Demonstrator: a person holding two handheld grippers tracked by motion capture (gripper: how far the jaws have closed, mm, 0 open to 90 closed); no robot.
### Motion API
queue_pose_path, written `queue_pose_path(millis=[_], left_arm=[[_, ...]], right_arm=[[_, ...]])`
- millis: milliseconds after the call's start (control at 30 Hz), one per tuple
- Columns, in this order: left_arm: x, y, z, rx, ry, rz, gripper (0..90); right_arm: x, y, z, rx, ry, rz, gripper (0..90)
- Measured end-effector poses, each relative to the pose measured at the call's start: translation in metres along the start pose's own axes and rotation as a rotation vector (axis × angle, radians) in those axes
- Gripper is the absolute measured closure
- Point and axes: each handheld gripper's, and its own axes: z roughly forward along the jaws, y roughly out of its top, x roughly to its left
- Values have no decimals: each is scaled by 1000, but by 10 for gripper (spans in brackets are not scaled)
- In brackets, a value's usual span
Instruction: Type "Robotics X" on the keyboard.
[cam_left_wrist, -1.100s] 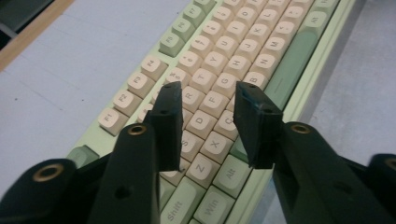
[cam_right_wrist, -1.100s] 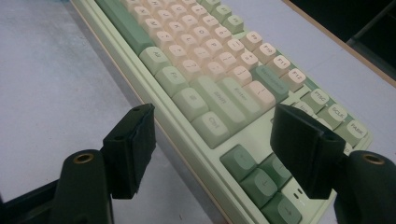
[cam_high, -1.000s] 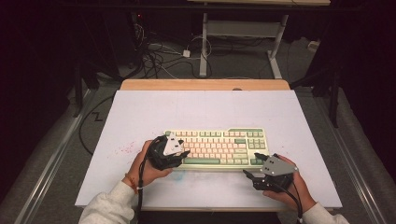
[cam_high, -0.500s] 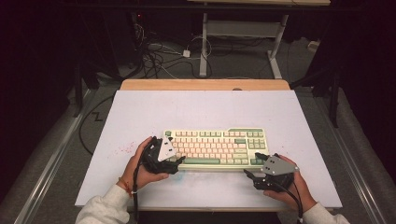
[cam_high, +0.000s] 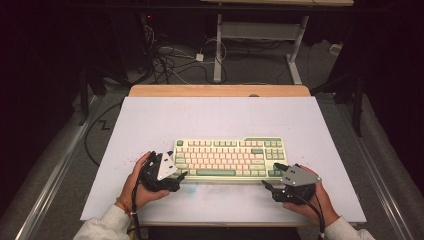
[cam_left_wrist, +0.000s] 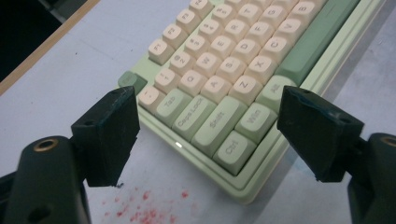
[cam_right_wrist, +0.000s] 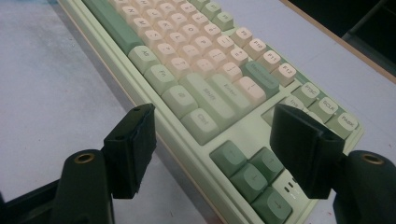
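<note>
The keyboard (cam_high: 229, 159) lies flat at lower centre of the high view on the white table (cam_high: 215, 120). It looks rigid and fairly weighty, with smooth plastic edges and keycaps that could pop off. The left gripper (cam_high: 176, 176), whose jaws have just been opening, gapes empty at the keyboard's near left corner; the right gripper (cam_high: 269, 183) is spread and empty at the right one. Best gripped by the case ends.

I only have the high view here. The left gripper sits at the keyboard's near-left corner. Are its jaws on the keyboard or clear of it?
Observer: Clear. The left gripper has just been opening; its jaws straddle the corner of the keyboard without pressing it.
Operator: Which keys sit between them?
Observer: Ctrl and Win, bottom row.
Operator: And the right gripper?
Observer: The right gripper is open too, straddling the arrow keys corner, jaws apart from the case.
</note>
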Motion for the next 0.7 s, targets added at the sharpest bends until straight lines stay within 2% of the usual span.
queue_pose_path(millis=[300,433,600,700], left_arm=[[-2,-17,-10,25,0,-36,195],[-4,-22,-14,29,-2,-38,193],[-3,-30,-16,48,-2,-51,193],[-2,-33,-17,58,-2,-56,193]], right_arm=[[-2,2,-1,3,-6,22,413],[-4,4,-2,-7,-1,29,532],[-8,9,-1,-5,32,70,717],[-10,14,3,3,38,70,814]])
